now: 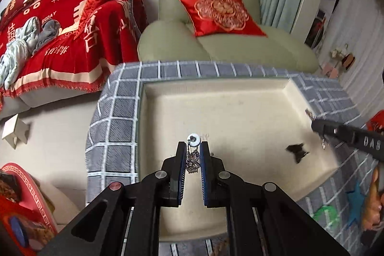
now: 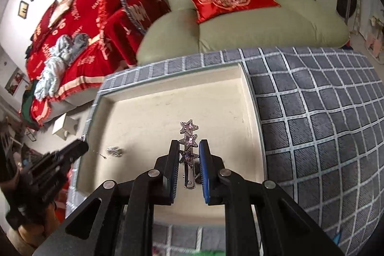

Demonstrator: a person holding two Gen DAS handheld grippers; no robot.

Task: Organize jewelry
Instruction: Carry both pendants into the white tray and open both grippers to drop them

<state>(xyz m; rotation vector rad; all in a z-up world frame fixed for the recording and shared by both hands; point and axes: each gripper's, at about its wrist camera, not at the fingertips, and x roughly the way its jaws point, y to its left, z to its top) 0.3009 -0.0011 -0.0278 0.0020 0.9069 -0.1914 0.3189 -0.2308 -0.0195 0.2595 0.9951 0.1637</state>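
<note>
My left gripper [image 1: 194, 148] is nearly closed, pads pinching a silver chain piece with a white round bead [image 1: 193, 155]; the bead pokes out past the fingertips at 12 o'clock and the chain tangle hangs between the blue pads. It sits above the cream tray [image 1: 230, 112], over the tray's lower-middle floor. My right gripper [image 2: 189, 148] is also nearly closed, clamped on a star hair clip [image 2: 189, 140]: three purple rhinestone stars in a row, the top star sticking out at 12 o'clock beyond the tips, the metal clip bar running back toward 6 o'clock between the pads. It is above the same tray, right-of-centre in the right wrist view. In the left view the right gripper comes in from 3 o'clock over the tray's right edge, blurred. A small dark item [image 1: 297, 151] lies on the tray floor at about 3 o'clock from my left fingertips, too blurred to identify. In the right view a small silvery piece [image 2: 114, 151] lies on the tray floor at 9 o'clock, near the left gripper's tips. The tray rests on a grey checked cloth [image 2: 312, 124]. At 12 o'clock behind it is a green armchair [image 1: 216, 44] with a red cushion [image 1: 220, 13]; a red blanket [image 1: 72, 35] lies at 10 o'clock.
</note>
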